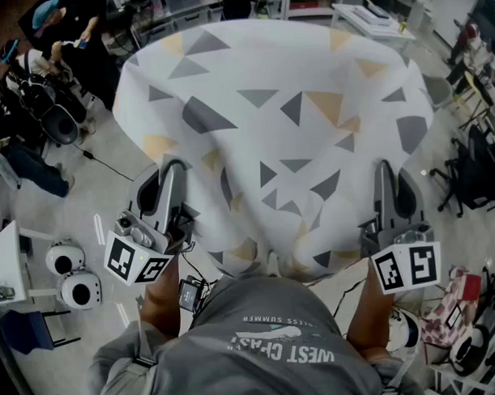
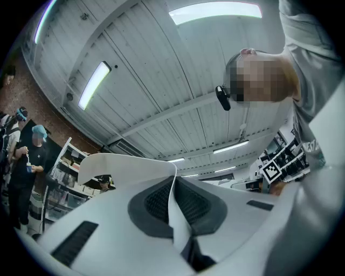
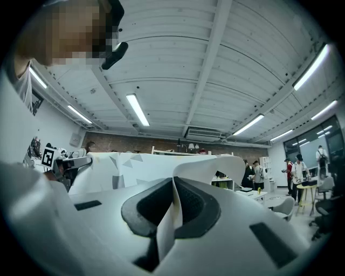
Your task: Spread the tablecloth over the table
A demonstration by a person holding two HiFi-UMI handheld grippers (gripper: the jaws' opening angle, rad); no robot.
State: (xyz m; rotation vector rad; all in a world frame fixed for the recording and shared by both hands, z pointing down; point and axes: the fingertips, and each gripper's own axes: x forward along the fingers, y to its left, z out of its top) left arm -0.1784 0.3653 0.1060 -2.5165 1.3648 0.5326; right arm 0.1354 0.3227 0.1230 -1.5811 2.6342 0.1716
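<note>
1. Far left of the head view: a couple of people (image 1: 63,37) stood well away from my rig. Lower down, two round white units (image 1: 72,276) sat side by side on the floor (image 1: 109,181).
2. The left gripper (image 1: 173,164) was up in front of me, nose tipped a bit upward, with its marker cube (image 1: 136,257) facing the head camera. In the left gripper view its fingers (image 2: 202,205) were clamped on a thin white edge of the tablecloth (image 1: 277,111), with the fabric running up between them.
3. The tablecloth itself was white with grey and yellowish triangles. It ballooned out ahead of me in one wide dome, and its near edge sagged between the two grippers. I couldn't tell what, if anything, it was resting on underneath.
4. The right gripper (image 1: 384,165) sat roughly level, its own cube (image 1: 406,268) toward the camera. Its fingers (image 3: 197,207) were squeezed together on the cloth's edge too, with a fold pinched between them. From the right gripper view the rest of the cloth stood like a low wall running across to the other gripper.
5. Far right: dark office chairs (image 1: 465,169) and assorted clutter on the floor, clear of the cloth.
</note>
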